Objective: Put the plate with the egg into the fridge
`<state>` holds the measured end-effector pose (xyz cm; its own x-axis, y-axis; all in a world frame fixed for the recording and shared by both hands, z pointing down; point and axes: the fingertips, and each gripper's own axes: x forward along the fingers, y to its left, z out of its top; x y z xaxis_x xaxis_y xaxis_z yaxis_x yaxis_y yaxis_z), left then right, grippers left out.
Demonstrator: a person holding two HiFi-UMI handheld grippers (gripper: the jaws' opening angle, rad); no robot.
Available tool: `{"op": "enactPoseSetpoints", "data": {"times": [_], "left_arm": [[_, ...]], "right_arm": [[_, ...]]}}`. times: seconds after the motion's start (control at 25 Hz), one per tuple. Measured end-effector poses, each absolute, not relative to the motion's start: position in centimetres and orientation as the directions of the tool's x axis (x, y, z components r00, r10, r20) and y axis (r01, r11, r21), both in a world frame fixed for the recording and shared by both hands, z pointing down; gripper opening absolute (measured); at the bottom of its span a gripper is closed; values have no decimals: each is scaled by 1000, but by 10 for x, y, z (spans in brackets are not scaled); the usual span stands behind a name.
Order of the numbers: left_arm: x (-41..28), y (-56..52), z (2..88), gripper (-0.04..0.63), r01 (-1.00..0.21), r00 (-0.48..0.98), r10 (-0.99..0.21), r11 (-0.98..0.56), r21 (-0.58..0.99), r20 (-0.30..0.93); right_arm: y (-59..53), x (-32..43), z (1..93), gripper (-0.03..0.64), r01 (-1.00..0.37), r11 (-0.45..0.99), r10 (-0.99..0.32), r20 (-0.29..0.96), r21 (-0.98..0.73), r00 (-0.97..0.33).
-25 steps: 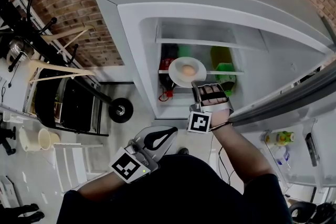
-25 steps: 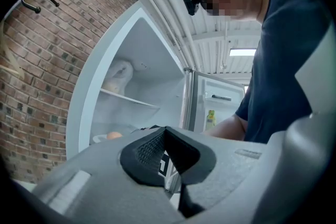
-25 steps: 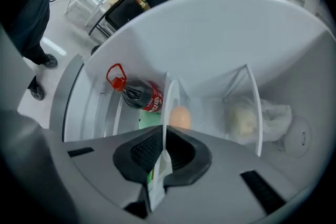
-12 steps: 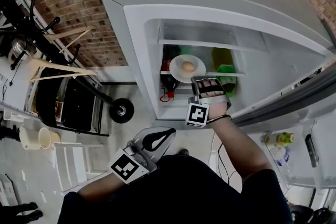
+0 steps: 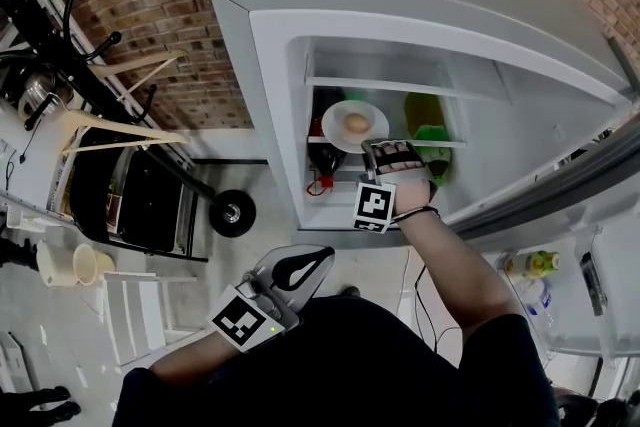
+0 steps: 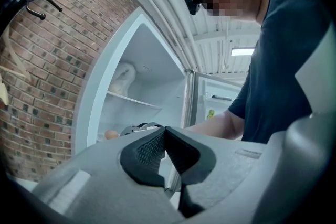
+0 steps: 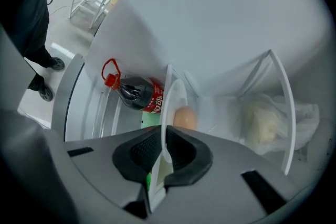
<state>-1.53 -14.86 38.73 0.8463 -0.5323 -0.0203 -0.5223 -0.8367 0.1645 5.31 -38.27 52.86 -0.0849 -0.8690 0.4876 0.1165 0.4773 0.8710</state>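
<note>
One plate (image 5: 335, 131), level and face up, carries one egg (image 5: 356, 123) on a shelf (image 5: 445, 142) inside the open fridge (image 5: 270, 85). The right hand-held gripper (image 5: 369, 148) pinches the plate's front rim, jaws opening. The left hand-held gripper (image 5: 300, 265), outside the fridge, is pressed together, empty.

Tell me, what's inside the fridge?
Inside the fridge there's a plate with an egg on it, a dark soda bottle with a red cap, a green thing, and a pale bag on the shelf above. The plate hides whatever is behind it.
</note>
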Motion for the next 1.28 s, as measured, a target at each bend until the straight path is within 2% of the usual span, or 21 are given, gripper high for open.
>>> {"op": "enactPoseSetpoints", "data": {"times": [0.48,1.12,1.28], "left_arm": [[-18,-142,389,0,-530,841,-540,-829,179,-12],[-18,-135,389,0,-527,844,-536,-831,180,0],[-18,-136,388,0,-527,845,-535,-832,174,-5]], "right_arm": [[-392,51,543,52,118,596,-796,604,794,-42],[-399,52,548,64,140,617,-782,624,774,-2],[-398,55,556,137,150,633,-769,639,759,12]]}}
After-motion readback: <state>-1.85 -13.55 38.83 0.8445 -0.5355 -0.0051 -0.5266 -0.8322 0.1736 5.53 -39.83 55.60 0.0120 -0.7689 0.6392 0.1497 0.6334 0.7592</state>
